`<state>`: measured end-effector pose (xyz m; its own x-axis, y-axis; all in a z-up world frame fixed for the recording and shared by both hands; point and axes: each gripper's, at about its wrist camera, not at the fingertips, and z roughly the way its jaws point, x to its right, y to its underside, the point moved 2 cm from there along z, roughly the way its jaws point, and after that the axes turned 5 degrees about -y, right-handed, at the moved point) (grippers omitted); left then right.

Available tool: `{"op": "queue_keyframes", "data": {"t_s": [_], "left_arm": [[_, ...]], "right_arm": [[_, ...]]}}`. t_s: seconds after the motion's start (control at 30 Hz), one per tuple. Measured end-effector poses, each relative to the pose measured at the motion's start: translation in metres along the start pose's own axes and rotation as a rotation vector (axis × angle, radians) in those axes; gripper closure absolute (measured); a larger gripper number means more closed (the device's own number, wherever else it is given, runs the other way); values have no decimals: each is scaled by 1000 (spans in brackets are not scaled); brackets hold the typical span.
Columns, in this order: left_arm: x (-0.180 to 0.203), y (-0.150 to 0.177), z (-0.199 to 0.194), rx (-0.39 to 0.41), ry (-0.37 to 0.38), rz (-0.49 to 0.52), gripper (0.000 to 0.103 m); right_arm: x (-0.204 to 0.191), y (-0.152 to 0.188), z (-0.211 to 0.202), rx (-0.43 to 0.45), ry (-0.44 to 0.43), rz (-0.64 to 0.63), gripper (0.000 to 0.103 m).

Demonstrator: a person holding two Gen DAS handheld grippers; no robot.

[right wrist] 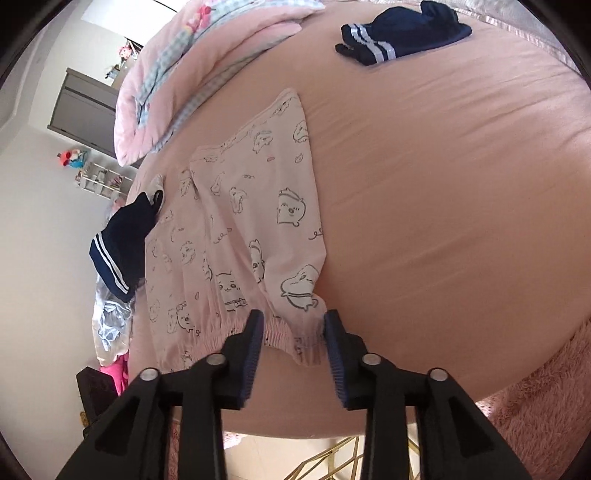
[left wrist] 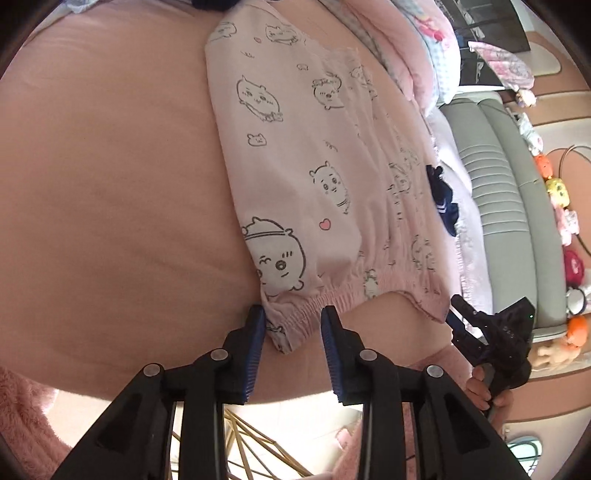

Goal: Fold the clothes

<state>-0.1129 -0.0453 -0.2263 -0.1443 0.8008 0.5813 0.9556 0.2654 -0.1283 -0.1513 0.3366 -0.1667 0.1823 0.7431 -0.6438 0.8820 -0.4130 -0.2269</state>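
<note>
Pink cartoon-print pyjama trousers (left wrist: 314, 177) lie folded lengthwise on the bed sheet (left wrist: 110, 166) | left gripper (left wrist: 293, 328) and right gripper (right wrist: 295, 332) gape, gripping nothing, straddling the elastic waistband (right wrist: 280, 332) | advice: pinch both corners evenly, carry toward cuffs.

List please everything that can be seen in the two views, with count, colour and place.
pyjama trousers: one, pale pink with cartoon print, flat on the bed, waistband nearest both cameras
bed sheet: one, pink, under all clothes
dark garments: two, navy with white stripes; one at the far side of the bed, one at the trousers' edge
quilt: one, pink with blue check, bunched at the far bed edge
headboard: one, grey, padded
plush toys: several, mixed colours, beside the headboard
left hand-held gripper: black, blue pads, jaws apart astride the waistband
right hand-held gripper: same, jaws apart at the waistband
</note>
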Motion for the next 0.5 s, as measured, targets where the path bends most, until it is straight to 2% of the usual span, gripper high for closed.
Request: {"op": "queue_keyframes", "data": {"t_s": [0.07,0.1,0.13,0.2,0.33,0.37,0.5], "left_arm": [[1,2,2,-3,-4,6,75],[3,2,2,-8,-14,18,82],[9,1,4,-14,-28,29,86],[21,0,1,-11,-31,65,89],[38,1,-21,23,-57,165,89],[42,1,-24,23,-83,200,89],[50,8,-20,2,-314,398,91]], "right_arm": [[5,4,10,-34,24,-14,64],[8,6,13,-40,41,-18,85],[10,7,17,-45,59,-23,89],[10,5,11,-38,32,6,95],[2,5,-16,3,0,-2,96],[-3,7,-21,9,7,-22,96],[-16,22,-25,3,50,-85,96]]}}
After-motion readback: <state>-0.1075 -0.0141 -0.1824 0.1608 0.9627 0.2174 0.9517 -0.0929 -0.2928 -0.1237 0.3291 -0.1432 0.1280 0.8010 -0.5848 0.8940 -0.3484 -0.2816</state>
